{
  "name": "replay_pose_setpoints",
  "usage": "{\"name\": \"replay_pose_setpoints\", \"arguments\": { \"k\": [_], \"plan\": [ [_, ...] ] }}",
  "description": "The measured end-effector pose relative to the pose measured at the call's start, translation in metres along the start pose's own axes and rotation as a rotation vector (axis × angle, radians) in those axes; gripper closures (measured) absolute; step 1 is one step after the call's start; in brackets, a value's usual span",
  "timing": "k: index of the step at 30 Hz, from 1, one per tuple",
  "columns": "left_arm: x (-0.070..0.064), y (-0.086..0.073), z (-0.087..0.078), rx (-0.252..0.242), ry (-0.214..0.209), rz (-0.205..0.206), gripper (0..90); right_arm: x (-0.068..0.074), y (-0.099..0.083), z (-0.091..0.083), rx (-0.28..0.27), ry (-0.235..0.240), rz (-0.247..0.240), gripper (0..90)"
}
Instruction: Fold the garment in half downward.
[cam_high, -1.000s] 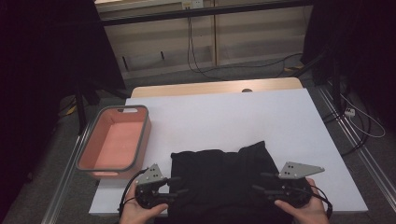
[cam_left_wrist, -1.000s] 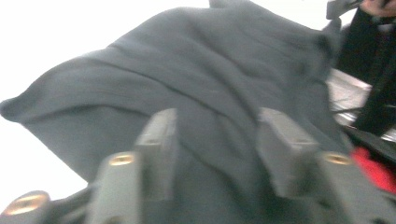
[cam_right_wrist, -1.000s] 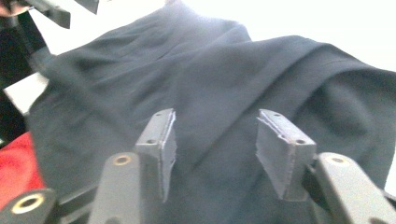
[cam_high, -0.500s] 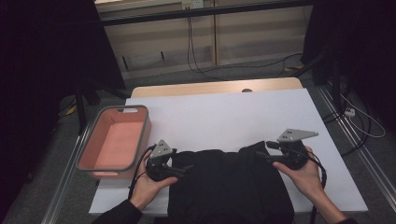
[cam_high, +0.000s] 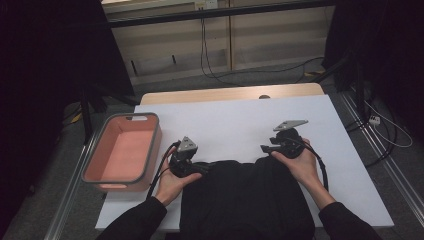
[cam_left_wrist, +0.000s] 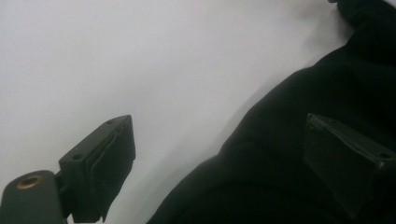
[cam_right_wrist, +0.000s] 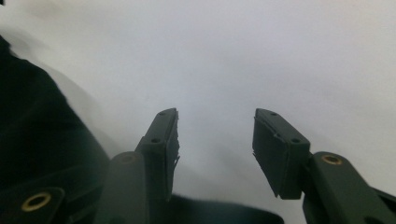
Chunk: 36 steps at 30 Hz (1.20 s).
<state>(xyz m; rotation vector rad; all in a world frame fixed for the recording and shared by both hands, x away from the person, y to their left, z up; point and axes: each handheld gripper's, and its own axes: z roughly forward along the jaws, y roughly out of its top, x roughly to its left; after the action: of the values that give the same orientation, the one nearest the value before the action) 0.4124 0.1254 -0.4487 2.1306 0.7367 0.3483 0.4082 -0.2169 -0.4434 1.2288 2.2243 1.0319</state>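
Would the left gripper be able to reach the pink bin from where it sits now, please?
Probably yes. The left gripper sits open at the black cloth's far left corner, and the pink bin lies just to its left, with bare white table between.

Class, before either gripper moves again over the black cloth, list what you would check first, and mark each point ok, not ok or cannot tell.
1. Left gripper open: ok, fingers apart.
2. Right gripper open: ok, nothing between its fingers.
3. Black cloth fully on the white table: not ok, its near edge runs over the table's front edge.
4. Pink bin clear of both grippers: ok, it sits apart at the left.
5. Cloth lying flat, free of folds: cannot tell, too dark.
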Motion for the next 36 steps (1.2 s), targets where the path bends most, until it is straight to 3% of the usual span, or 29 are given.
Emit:
{"name": "replay_pose_setpoints", "arguments": {
  "k": [2,4,8,17,20,26,28,31,36],
  "plan": [
    [0.002,-0.002,-0.002,-0.001,0.0,-0.018,10.1,0.0,-0.002,0.007,0.031,0.0,-0.009,50.0],
    [0.003,-0.003,-0.004,-0.002,0.012,-0.005,10.1,-0.001,-0.007,0.008,0.069,-0.002,-0.024,50.1],
    [0.005,-0.004,-0.004,0.008,0.013,-0.001,10.1,-0.005,-0.018,0.001,0.105,0.004,-0.019,50.7],
    [0.002,-0.006,0.0,0.019,0.011,0.009,10.1,-0.013,-0.034,-0.019,0.112,0.006,-0.009,53.8],
    [0.003,-0.006,-0.001,0.026,0.006,0.004,10.1,-0.014,-0.038,-0.023,0.115,0.001,-0.006,59.0],
    [0.004,-0.006,-0.002,0.028,0.006,0.007,10.2,-0.016,-0.045,-0.028,0.121,0.024,-0.005,62.5],
    [0.004,-0.006,-0.003,0.032,0.01,0.009,10.2,-0.017,-0.047,-0.029,0.115,0.046,0.011,68.8],
    [0.004,-0.007,-0.003,0.03,0.01,0.005,10.2,-0.015,-0.049,-0.032,0.122,0.039,-0.015,82.3],
    [0.005,-0.007,-0.004,0.031,0.011,-0.003,10.3,-0.017,-0.052,-0.036,0.113,0.024,-0.004,84.9]
  ]
}}
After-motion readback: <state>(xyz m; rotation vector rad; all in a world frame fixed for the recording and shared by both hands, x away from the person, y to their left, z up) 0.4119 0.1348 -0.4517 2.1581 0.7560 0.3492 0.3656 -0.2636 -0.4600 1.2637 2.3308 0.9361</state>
